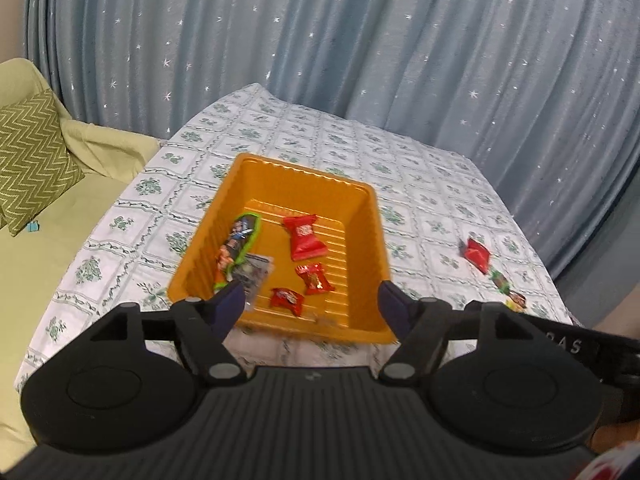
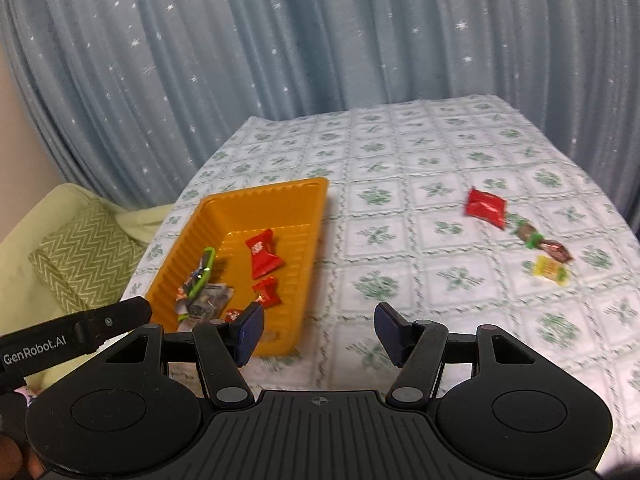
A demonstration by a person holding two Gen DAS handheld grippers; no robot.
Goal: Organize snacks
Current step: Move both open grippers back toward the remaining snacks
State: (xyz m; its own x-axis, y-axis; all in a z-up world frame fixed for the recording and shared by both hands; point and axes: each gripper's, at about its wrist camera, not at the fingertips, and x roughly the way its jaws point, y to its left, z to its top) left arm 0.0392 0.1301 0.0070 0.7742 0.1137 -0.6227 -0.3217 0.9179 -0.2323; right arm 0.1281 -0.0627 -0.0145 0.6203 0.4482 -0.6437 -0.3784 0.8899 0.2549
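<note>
blue star-speckled curtain (image 1: 360,40) is seen hung behind everything. a table under a white cloth with green floral squares (image 2: 400,200) fills the middle. a pale green sofa (image 1: 48,208) with a zigzag cushion (image 1: 32,160) is noted at 9 o'clock of the table in the left wrist view.

an orange plastic tray (image 1: 362,240) is set on the cloth, toward the table's sofa side. inside it: a green-edged long packet (image 1: 242,236) leaned along the 9 o'clock wall, a silvery packet (image 1: 256,270) just beside it, a large red wrapper (image 1: 305,238) near the centre, two small red wrappers (image 1: 316,278) (image 1: 286,300) toward 6 o'clock.

loose on the cloth, well apart from the tray at its 3 o'clock: a red packet (image 2: 485,208), a brown candy with green twist (image 2: 538,242), a yellow candy (image 2: 552,270), laid in a rough line.

left gripper (image 1: 312,304) is held over the tray's near end, jaws parted wide, nothing between them. right gripper (image 2: 319,330) is held over the tray's near right corner and bare cloth, jaws parted about halfway, nothing gripped. motion blur is present in both views.
</note>
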